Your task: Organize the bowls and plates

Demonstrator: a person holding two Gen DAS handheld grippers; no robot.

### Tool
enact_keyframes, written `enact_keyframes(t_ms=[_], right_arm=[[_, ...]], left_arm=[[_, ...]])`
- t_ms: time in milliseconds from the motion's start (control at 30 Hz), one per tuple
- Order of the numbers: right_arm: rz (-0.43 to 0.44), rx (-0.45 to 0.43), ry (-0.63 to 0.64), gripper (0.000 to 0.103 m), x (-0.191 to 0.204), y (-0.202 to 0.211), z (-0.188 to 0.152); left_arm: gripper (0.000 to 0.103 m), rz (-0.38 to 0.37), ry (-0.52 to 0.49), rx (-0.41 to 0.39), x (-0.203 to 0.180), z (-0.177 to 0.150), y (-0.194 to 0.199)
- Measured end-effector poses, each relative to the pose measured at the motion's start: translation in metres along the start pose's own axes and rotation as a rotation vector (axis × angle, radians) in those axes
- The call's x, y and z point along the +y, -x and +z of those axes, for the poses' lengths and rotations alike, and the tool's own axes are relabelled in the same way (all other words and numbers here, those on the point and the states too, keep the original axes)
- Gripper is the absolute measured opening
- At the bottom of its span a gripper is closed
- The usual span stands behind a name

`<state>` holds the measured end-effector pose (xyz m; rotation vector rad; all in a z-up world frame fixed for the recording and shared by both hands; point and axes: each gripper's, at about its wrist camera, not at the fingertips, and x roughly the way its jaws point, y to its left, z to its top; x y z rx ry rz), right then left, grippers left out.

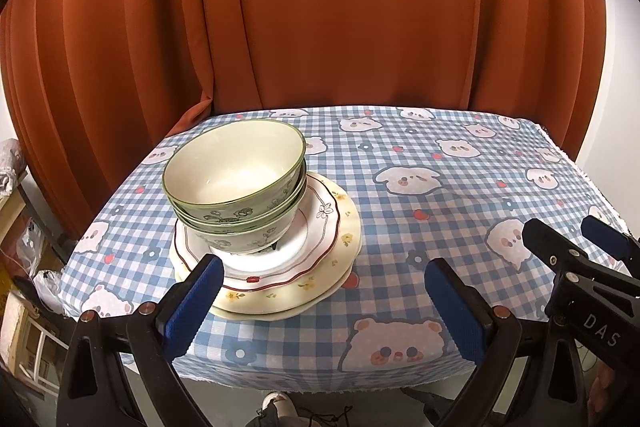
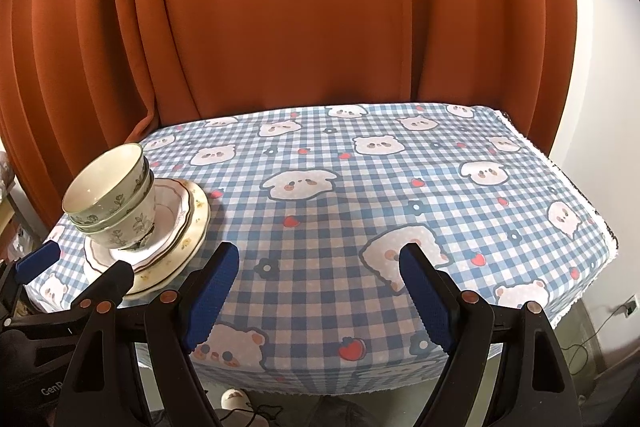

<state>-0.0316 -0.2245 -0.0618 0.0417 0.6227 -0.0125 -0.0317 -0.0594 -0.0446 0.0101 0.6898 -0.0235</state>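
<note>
My left gripper [image 1: 324, 301] gapes wide with nothing between its blue pads, its left finger overlapping the plates' rim in view; contact I cannot tell. The green floral bowls [image 1: 236, 183] sit nested on the stacked plates [image 1: 320, 267] at the table's left. My right gripper [image 2: 320, 291] is equally spread above bare checked bear-print tablecloth [image 2: 360, 195]. Behind hangs a rust-orange curtain [image 2: 300, 19]. The lowest plates are mostly hidden.

Lowest plate [image 1: 320, 301] mostly covered.

3 nested green floral bowls [image 1: 236, 183] tilt atop stacked plates [image 1: 320, 259].
</note>
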Motion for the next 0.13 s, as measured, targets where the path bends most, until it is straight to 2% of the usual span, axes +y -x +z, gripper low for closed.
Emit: enact_keyframes(t_ms=[133], right_arm=[[0.0, 0.005, 0.0, 0.085, -0.0015, -0.0008, -0.0013]], left_arm=[[0.101, -0.014, -0.001, 0.005, -0.0013, -0.0005, 0.0003]])
